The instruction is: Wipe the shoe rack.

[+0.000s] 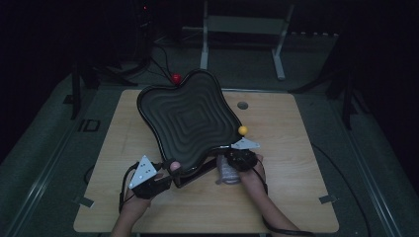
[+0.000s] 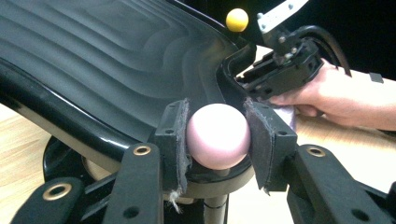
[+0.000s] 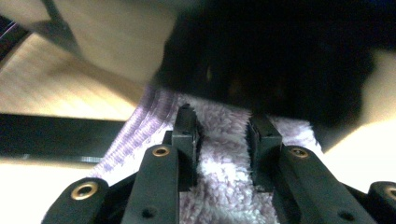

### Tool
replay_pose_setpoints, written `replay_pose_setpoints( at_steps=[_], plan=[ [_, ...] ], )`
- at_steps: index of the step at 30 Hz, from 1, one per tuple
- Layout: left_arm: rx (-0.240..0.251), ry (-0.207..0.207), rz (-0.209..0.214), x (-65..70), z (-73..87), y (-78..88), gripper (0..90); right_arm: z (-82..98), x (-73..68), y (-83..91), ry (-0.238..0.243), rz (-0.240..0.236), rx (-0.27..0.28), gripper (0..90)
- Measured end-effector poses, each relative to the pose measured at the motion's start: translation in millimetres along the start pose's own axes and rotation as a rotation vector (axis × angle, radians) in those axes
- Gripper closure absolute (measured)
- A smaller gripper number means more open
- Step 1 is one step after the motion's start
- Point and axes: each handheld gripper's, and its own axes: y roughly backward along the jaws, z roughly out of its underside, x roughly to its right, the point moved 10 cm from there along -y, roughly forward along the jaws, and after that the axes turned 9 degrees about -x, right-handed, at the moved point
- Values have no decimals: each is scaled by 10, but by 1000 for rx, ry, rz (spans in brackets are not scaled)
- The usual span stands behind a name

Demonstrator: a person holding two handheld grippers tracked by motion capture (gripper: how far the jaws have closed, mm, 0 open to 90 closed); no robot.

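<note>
- Your surface (image 1: 296,197): light wood-grain top, small round grommet hole (image 1: 242,105) near far edge.
- Black wavy tray (image 1: 188,118) tilted on a stand.
- Pale purple cloth (image 1: 226,173) just beside it.

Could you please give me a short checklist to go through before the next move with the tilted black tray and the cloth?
1. Left gripper closed on the pink ball knob: ok, both pads touch it.
2. Right gripper holding the lilac cloth: ok, cloth bunched between the jaws.
3. Black tray lifted and tilted: ok.
4. Cloth touching the tray's underside: cannot tell, the right gripper view is blurred there.
5. Yellow ball knob and red ball knob free of obstruction: ok.
</note>
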Motion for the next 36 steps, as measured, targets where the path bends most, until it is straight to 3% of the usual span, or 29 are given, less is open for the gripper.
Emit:
replay_pose_setpoints(
  at_steps=[2, 8, 14, 18, 21, 23, 24, 28, 30, 36],
  plan=[
    [-6, -2, 0, -1, -3, -1, 598, 49, 1, 60, 30, 12, -11, 700],
    [-11, 0, -3, 6, -8, -7, 598, 146, 86, 194, 17, 5, -29, 703],
    [-10, 2, -9, 7, -9, -9, 598, 306, 122, 376, 70, 28, -61, 708],
    [-13, 3, -4, 10, -11, -11, 598, 359, 307, 517, 52, 83, -58, 710],
    [-13, 2, 3, 7, -13, -13, 598, 412, 478, 559, 24, 152, -67, 712],
    [-8, 3, 6, 7, -13, -14, 598, 400, 555, 599, -28, 126, -36, 711],
    [-5, 6, 9, 6, -11, -14, 598, 371, 565, 616, -28, 111, -17, 710],
    [-6, 5, 12, 4, -12, -13, 599, 234, 435, 659, 49, 52, 40, 709],
    [-4, 7, 15, 8, -12, -17, 599, 188, 397, 647, 81, 60, 50, 707],
    [-7, 6, 17, 14, -16, -20, 599, 193, 436, 574, 64, 34, 59, 706]
  ],
)
